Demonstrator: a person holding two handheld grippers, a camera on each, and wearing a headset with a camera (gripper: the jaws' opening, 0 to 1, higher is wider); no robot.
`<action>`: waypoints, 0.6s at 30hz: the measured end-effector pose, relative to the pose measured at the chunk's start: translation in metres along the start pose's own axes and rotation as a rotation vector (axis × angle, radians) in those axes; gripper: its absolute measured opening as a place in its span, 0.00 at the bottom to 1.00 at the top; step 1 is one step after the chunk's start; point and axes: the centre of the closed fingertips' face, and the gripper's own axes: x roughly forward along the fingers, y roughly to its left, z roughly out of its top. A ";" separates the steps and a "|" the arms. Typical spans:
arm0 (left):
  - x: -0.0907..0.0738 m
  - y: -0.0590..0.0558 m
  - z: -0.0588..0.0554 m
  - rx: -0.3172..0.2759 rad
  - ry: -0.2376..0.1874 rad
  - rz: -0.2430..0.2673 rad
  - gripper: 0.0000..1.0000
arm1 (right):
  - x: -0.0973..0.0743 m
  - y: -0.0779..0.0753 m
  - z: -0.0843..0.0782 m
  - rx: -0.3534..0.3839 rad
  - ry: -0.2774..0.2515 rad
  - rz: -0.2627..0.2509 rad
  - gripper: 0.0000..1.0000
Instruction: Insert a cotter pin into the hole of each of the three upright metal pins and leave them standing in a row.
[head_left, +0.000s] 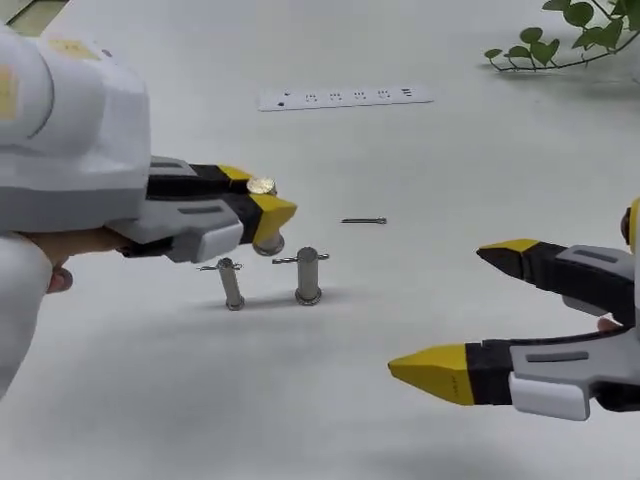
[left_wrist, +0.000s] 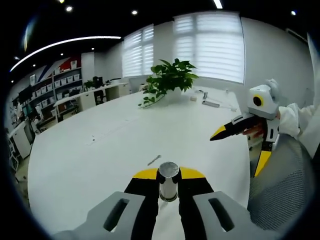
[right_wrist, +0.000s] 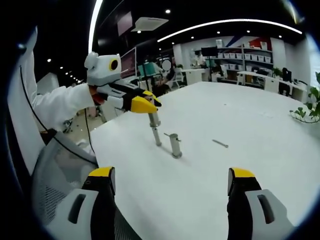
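- Head view: left gripper (head_left: 272, 215) comes in from the left, its jaws narrow and pinched on the held metal pin (head_left: 266, 240). The pin is upright, its round head showing above the yellow tips. Cannot tell whether its foot touches the white table (head_left: 150, 400).
- Just beside it, toward the person, stand the first standing pin (head_left: 231, 285) and the second standing pin (head_left: 308, 277). They are side by side and apart, and each has a cotter pin crossing it near the top.
- A loose cotter pin (head_left: 363, 221) lies flat on the table, beyond the second standing pin and off to its right.
- Right gripper (head_left: 435, 310) hovers at the right with its jaws spread wide, holding nothing, well apart from the pins.
- A power strip (head_left: 345, 97) lies at the far side, and a plant (head_left: 570, 35) is in the far right corner.
- Left gripper view: the held metal pin stands upright between the yellow tips, gripped low on its shank. The loose cotter pin lies on the table just beyond. The right gripper, open, enters from the right.
- Right gripper view: own jaws are wide, with bare table between them. Ahead, both standing pins are upright with the held metal pin behind them under the left gripper, and the loose cotter pin is off to the right.
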 end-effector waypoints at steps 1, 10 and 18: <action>0.002 -0.004 -0.003 -0.010 0.007 -0.009 0.10 | 0.000 0.001 0.000 0.002 -0.003 0.004 0.93; 0.024 -0.032 -0.037 -0.026 0.072 -0.029 0.10 | -0.002 0.009 -0.006 0.011 0.006 0.035 0.98; 0.041 -0.049 -0.055 0.004 0.119 -0.054 0.10 | -0.003 0.007 -0.008 0.015 0.010 0.030 0.98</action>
